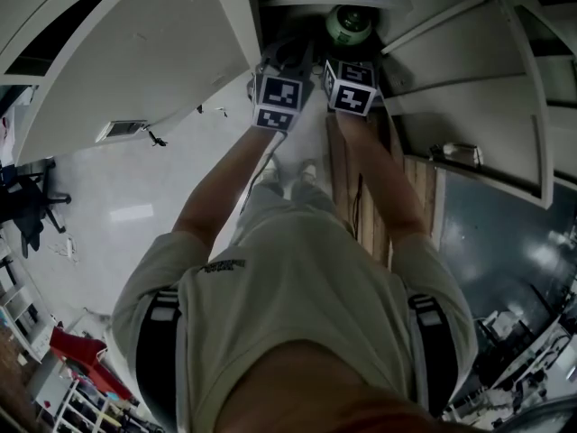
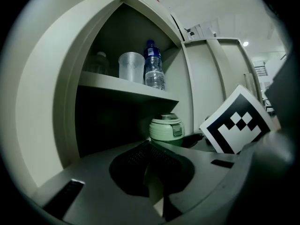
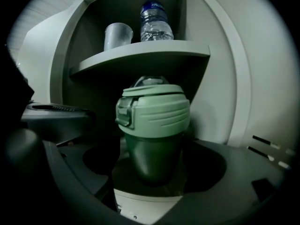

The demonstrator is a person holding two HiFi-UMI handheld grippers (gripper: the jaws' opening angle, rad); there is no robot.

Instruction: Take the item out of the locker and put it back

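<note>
A green cup with a pale green flip lid (image 3: 153, 121) stands upright in the locker's lower compartment, under the shelf (image 3: 145, 50). My right gripper (image 3: 154, 165) is open, one jaw on each side of the cup's dark body, with a gap showing on both sides. In the head view the cup's lid (image 1: 350, 23) shows just beyond the right gripper (image 1: 352, 50). My left gripper (image 2: 152, 172) is shut and empty, a little left of the cup (image 2: 166, 130) and short of it. Both marker cubes sit side by side at the locker's mouth.
On the shelf (image 2: 126, 86) stand a clear plastic cup (image 2: 131, 67) and a water bottle (image 2: 153, 67). The open locker door (image 1: 135, 52) hangs to the left. More locker fronts (image 1: 469, 79) are on the right. The right gripper's marker cube (image 2: 236, 125) is close beside the left gripper.
</note>
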